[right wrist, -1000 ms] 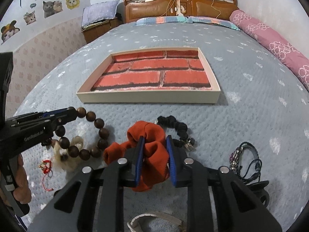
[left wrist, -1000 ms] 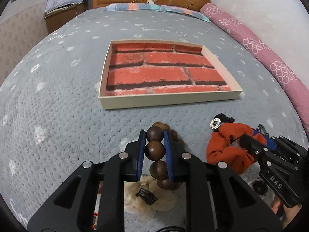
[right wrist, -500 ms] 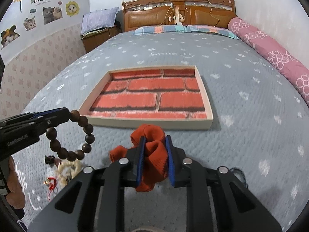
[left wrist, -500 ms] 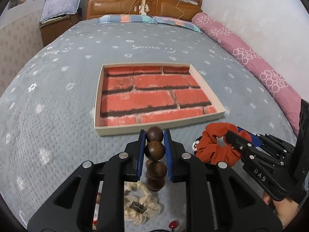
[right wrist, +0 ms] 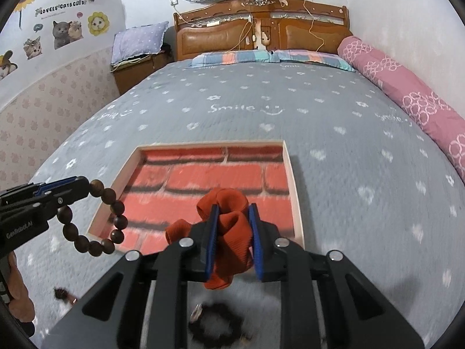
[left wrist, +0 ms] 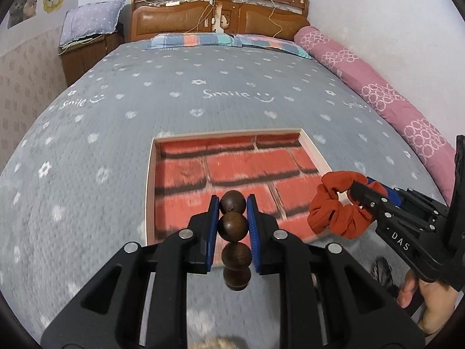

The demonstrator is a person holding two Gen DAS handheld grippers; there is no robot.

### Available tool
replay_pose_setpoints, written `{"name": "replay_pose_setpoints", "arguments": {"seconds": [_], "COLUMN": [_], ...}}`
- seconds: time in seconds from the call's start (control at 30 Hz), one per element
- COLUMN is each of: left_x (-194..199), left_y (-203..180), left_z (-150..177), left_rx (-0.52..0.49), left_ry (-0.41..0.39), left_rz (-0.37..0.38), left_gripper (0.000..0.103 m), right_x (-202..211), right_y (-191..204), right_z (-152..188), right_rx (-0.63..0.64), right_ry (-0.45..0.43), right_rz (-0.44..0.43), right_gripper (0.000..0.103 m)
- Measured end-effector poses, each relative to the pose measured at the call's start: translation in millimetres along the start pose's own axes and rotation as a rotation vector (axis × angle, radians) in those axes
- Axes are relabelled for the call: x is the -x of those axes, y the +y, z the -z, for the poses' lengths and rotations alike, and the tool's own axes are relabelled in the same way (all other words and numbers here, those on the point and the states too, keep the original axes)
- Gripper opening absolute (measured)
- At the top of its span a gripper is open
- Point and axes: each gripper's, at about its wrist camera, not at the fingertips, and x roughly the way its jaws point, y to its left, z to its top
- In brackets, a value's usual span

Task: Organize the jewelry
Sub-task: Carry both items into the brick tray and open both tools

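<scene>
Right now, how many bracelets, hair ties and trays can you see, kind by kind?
Bracelets: 1, brown bead bracelet in the left claw.
Hair ties: 2, orange scrunchie in the right claw, blurred black hair tie on the bed.
Trays: 1, brick-pattern tray.
Total: 4; blurred scraps at the picture edges not counted.
</scene>
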Motion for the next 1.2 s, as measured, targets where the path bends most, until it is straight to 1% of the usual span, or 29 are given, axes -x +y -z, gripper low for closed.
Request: {"name": "replay_pose_setpoints", "arguments": {"seconds": [0.2, 0.4, 0.53, 0.7, 0.83, 0.97, 1.1, 1.2], "left_x": [-50, -111, -148, -172, -189, -201, -205, -211], "left_y": [6, 24, 35, 50, 57, 58, 61, 60], "left_z": [-29, -52, -63, -69, -66, -61, -62, -61], "left_rx": [-0.006, 0.034, 0.024, 0.026, 0.036, 0.022, 0.033, 0.012], "left_ry": [0.012, 0.055, 0.077, 0.105, 0.142, 0.168, 0.183, 0.205], "left_rz": [-0.047, -0.077, -0.129, -0.18, -0.206, -0.229, -0.23, -0.24], "left_gripper": [0.018, 0.018, 0.018, 0.018, 0.018, 0.018, 0.018, 0.019], "right_x": [-55, -106, -136, -164, -176, -186, -192, -200], "right_y": [-9, -20, -28, -34, -32, -31, -33, -37], "right_z": [-34, -55, -62, -65, -63, -58, -55, -56], "right_rx": [-0.003, -0.018, -0.042, -0.036, -0.009, 0.009, 0.01, 0.0], "right_ry": [0.01, 0.035, 0.063, 0.116, 0.144, 0.187, 0.226, 0.263], "right_rz": [0.025, 0.046, 0.042, 0.068, 0.095, 0.116, 0.129, 0.112], "right_gripper": [0.021, 0.021, 0.021, 0.021, 0.021, 0.021, 0.021, 0.024]}}
